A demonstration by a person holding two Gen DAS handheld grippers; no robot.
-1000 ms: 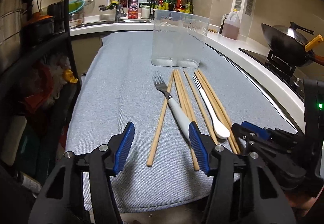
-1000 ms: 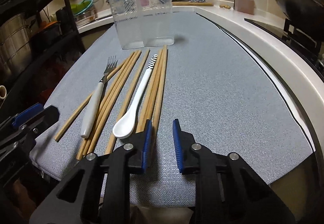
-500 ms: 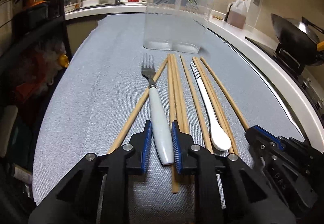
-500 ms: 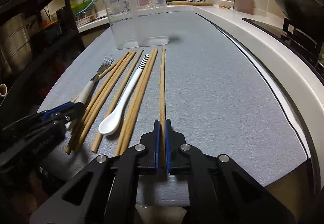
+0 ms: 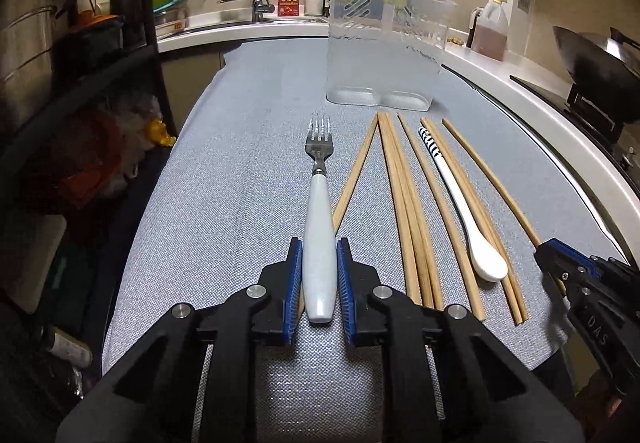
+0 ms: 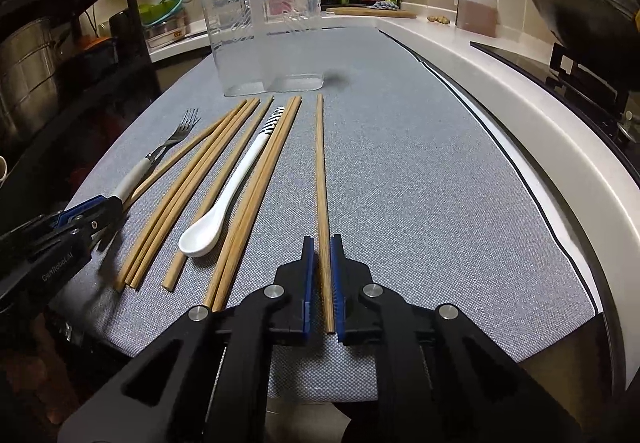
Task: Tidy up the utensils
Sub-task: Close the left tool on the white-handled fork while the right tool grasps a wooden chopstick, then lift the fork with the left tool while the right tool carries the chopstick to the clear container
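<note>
My left gripper (image 5: 319, 257) is shut on the white handle of a fork (image 5: 319, 211), tines pointing away towards a clear two-compartment holder (image 5: 386, 47). My right gripper (image 6: 321, 255) is shut on one wooden chopstick (image 6: 320, 171), apart from the rest. Several chopsticks (image 5: 404, 195) and a white spoon (image 5: 464, 211) with a striped handle lie side by side on the grey mat (image 5: 240, 183). In the right wrist view the fork (image 6: 160, 159), spoon (image 6: 228, 199), the other chopsticks (image 6: 256, 195) and holder (image 6: 268, 39) show, with the left gripper (image 6: 92, 211) at the left.
A white counter edge (image 6: 540, 131) and a stove with a wok (image 5: 596, 59) are to the right. A dark shelf rack (image 5: 80, 63) stands at the left. A sink, bottles and an oil jug (image 6: 476, 5) line the back counter.
Both grippers moved in and closed: the left on the fork handle, the right on a chopstick. The fork and that chopstick now lie apart from the other utensils.
</note>
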